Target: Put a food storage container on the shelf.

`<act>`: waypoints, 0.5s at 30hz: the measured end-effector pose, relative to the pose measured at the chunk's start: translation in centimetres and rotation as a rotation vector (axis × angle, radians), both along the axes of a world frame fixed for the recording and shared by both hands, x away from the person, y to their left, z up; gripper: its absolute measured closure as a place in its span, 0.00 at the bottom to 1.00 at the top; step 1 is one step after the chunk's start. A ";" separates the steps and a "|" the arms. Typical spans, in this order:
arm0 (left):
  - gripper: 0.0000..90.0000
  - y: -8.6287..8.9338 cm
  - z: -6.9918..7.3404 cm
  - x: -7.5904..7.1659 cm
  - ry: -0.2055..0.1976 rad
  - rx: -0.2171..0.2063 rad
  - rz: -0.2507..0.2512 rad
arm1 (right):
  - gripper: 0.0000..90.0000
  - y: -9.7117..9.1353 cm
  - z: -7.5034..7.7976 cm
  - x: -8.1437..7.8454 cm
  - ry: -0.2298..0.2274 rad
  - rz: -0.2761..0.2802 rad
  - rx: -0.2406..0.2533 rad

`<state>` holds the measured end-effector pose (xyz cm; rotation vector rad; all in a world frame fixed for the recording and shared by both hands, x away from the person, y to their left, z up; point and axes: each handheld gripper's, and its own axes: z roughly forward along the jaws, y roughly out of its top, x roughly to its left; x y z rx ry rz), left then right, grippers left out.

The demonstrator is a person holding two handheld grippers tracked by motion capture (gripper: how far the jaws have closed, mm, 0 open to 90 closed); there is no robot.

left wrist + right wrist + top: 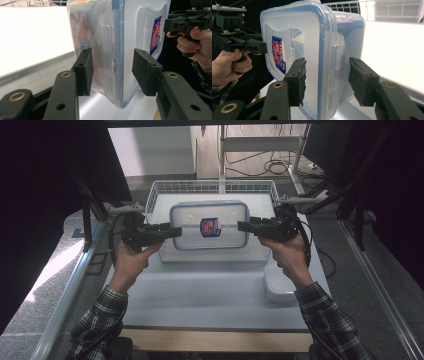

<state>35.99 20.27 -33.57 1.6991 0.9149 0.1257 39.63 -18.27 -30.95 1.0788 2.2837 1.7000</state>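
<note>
High view: both grippers (172,232) (245,226) clamp a clear, blue-rimmed rectangular plastic container (209,225)

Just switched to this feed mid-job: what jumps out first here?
A clear lidded container with a blue seal and a red-and-blue label hangs over the white wire basket at the table's far side, gripped at both short ends. The left gripper clamps one end over its side latch, the right gripper the opposite end. A small white box sits on the table near the right forearm.
</note>
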 end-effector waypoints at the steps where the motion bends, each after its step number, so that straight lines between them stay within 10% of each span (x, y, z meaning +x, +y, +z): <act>1: 0.58 0.1 0.3 0.5 0.002 0.000 0.000 | 0.55 0.0 0.1 0.2 0.001 -0.002 0.001; 15: 0.58 0.4 2.2 4.6 0.002 -0.022 0.000 | 0.55 0.3 1.9 3.7 -0.003 -0.031 0.023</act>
